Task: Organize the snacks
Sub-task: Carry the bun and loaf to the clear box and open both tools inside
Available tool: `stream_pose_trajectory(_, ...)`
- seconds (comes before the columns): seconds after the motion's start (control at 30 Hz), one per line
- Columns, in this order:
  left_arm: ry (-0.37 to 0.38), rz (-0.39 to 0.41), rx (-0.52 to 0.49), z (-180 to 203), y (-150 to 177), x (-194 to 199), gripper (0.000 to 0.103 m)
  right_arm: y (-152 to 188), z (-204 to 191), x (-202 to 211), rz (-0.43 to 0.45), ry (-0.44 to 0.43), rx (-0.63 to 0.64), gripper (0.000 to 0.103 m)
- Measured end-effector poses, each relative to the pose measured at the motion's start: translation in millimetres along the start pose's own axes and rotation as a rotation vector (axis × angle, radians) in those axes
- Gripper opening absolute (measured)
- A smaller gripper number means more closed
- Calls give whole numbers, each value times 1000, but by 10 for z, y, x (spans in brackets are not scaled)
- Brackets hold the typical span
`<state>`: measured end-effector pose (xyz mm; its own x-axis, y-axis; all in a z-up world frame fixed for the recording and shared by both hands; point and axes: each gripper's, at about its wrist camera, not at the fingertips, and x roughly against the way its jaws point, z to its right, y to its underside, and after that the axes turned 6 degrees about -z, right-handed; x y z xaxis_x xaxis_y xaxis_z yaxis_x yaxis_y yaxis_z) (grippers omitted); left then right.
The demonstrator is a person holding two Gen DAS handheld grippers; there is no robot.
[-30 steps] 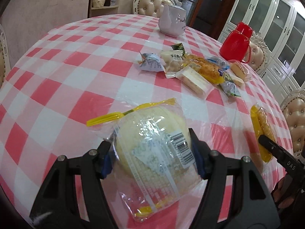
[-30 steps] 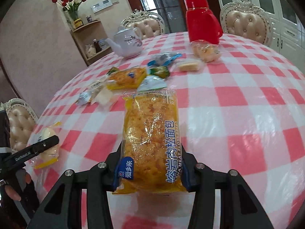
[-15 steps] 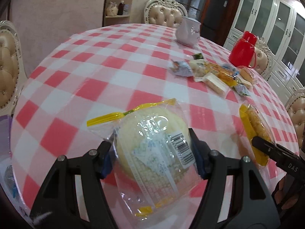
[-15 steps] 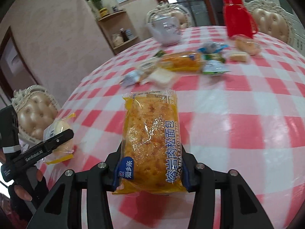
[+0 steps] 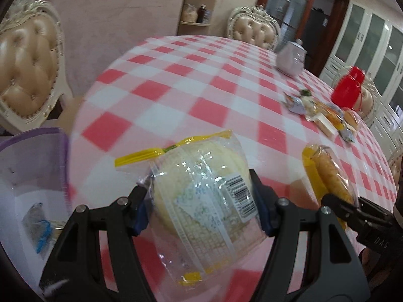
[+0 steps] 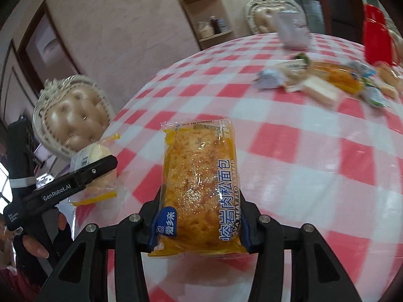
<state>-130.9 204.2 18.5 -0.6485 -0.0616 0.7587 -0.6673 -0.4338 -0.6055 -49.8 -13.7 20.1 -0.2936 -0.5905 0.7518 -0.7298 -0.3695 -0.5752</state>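
Pinching a wrapped round bun [image 5: 201,196] between its blue pads, the left claw [image 5: 201,206] holds the packet above the red-and-white checked table [image 5: 191,80]. The bun's clear wrapper runs lengthwise away from the claw, its yellow sealed end [image 5: 151,152] pointing forward and to the left, the barcode side facing the camera. Below and to the left of this claw sits a white box with a purple rim [image 5: 37,166], with a small packet [image 5: 37,224] lying inside it.

The right claw [image 6: 201,226] is clamped on a meat floss bread packet [image 6: 199,181], gripping it near its close end. The packet's long axis lies straight along the fingers, its far sealed edge pointing away over the table. Both claws tilt downward toward the tablecloth, side by side; each shows in the other's view, and a hand [image 6: 35,241] wraps the left one's handle.

Well ahead of both claws lies a heap of wrapped snacks [image 6: 325,80], with a pale teapot [image 5: 289,58] and a red jug [image 5: 348,88] beyond.
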Motion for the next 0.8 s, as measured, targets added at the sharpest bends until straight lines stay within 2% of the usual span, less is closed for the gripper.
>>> stream_pose_trajectory(0.33,-66,29,93,-697,78,242,70,-57,-600,-288,-46,-96,81,49)
stream_pose_trajectory(0.63,-133,39,150,-1140,146,372,70,-59,-1188,-569,-107,-174,169,49)
stream_pose_trajectory(0.8,-201,52,182,-1430,212,507,70,1,-1620,-720,-142,-223,254,49)
